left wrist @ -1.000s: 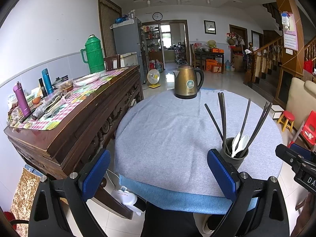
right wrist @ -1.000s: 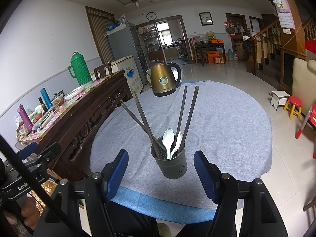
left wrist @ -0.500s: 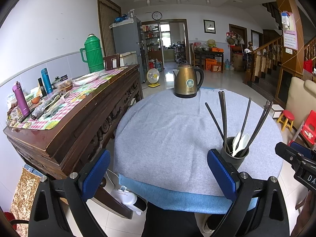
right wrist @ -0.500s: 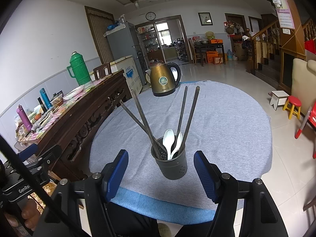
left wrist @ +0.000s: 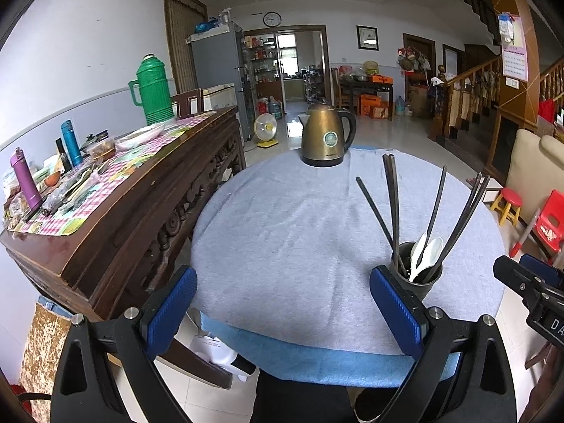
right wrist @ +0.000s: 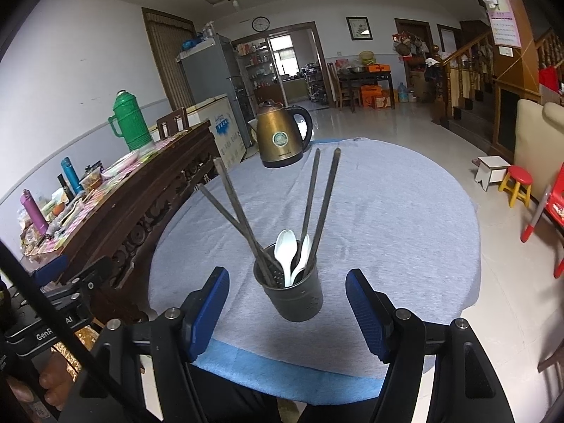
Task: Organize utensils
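Note:
A dark grey utensil cup stands near the front edge of the round table, which wears a grey cloth. Several dark chopsticks and two white spoons stick up out of it. My right gripper is open; the cup sits centred in the gap just ahead of its blue pads, untouched. My left gripper is open and empty over the table's front edge, with the cup just past its right pad. The right gripper's body shows at the right edge of the left wrist view.
A brass kettle stands at the table's far side. A carved wooden sideboard along the left carries a green thermos, bottles and dishes. Red and yellow stools stand on the floor to the right. A hand holds the left gripper.

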{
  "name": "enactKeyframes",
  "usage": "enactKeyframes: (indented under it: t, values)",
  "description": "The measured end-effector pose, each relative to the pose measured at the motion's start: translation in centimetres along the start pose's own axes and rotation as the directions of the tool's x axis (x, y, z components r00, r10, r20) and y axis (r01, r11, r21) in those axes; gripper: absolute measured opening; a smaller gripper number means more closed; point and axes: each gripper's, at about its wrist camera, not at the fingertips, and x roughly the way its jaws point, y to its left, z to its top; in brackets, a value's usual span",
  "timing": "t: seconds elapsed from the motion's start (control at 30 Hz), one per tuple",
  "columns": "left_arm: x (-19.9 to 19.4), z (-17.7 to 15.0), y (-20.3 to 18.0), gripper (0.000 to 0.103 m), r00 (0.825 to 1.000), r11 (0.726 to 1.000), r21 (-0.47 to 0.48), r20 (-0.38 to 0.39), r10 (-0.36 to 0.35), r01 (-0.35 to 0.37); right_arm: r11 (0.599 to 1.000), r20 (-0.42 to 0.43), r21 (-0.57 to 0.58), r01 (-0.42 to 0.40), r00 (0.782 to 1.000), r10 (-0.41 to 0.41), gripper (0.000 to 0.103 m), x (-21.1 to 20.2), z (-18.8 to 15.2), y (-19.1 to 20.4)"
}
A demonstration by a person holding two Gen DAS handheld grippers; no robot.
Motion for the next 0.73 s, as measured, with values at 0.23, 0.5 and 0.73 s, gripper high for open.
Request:
enactKeyframes:
  t: [0.23, 0.5, 0.73]
  values:
    - [1.2, 0.5, -1.1, 0.098, 0.999, 1.000, 0.012, -0.029, -0.015, 0.015, 1.000, -0.017, 0.008, 0.015, 1.000, -0.015, 0.072, 1.3, 0.4, -0.6]
    - [3.2, 1.1, -1.4, 0.098, 0.997, 0.999, 0.018, -0.065, -0.033, 0.034, 1.000, -0.055, 0.019, 0.019, 0.998, -0.018, 0.072, 3.6, 0.6, -0.8]
    - [7.1, 1.4, -0.7, 0.098, 0.991, 0.998, 0.000, -0.115, -0.068, 0.068, 0.998, -0.057, 0.044, 0.051, 0.997, -0.049, 0.072, 4.9, 0.8, -3.0]
